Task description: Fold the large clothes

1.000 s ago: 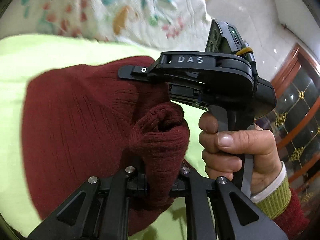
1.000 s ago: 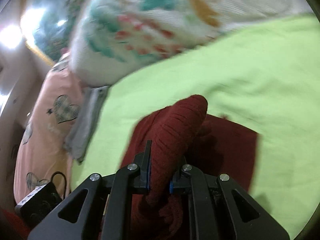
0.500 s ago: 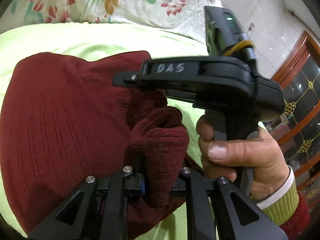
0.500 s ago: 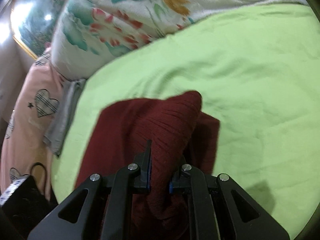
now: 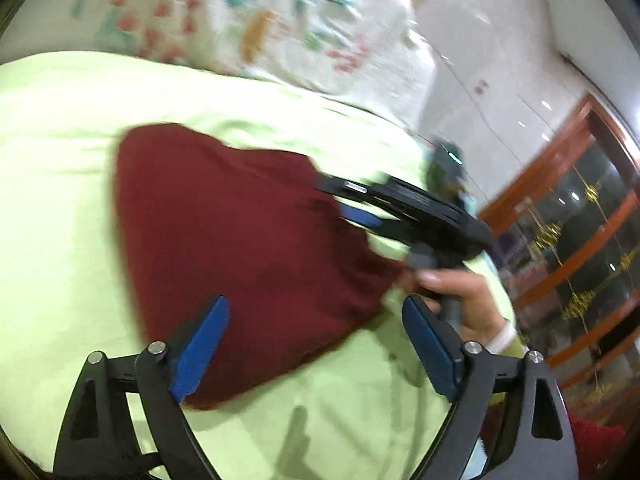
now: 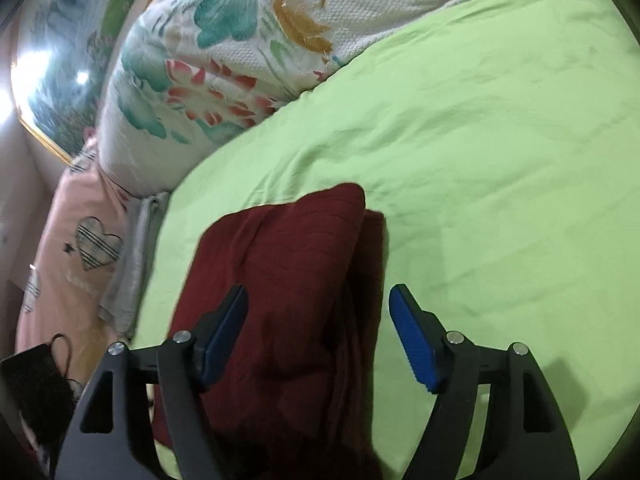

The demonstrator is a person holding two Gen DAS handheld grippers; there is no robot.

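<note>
Take the sweater as your landmark: it lies folded into a thick dark-red bundle on the green bed sheet, with the flowered quilt beyond it and a pink pillow off its left side in the right wrist view. Your left claw is opening, its blue pads spread wide; the near corner of the sweater lies below and between them, but neither pad presses the cloth, so it has hold of nothing. Your right claw is opening too, wide apart over the near right edge of the sweater, where the layered fold edges run alongside each other; its left pad hangs over the cloth and the right one over bare sheet beside it, again with no grip. In the left wrist view you can see that same claw at the sweater's far right edge, with your hand on its handle. Judged from the ribbed knit, this sweater will be soft, limp and fairly light, with enough bulk to spring open if left loose; it should not slip much against the pads. If another fold is wanted, take hold at the stacked edge on the right side, catching all layers together, and at the matching corner with the other claw, so the bundle lifts as one piece.
</note>
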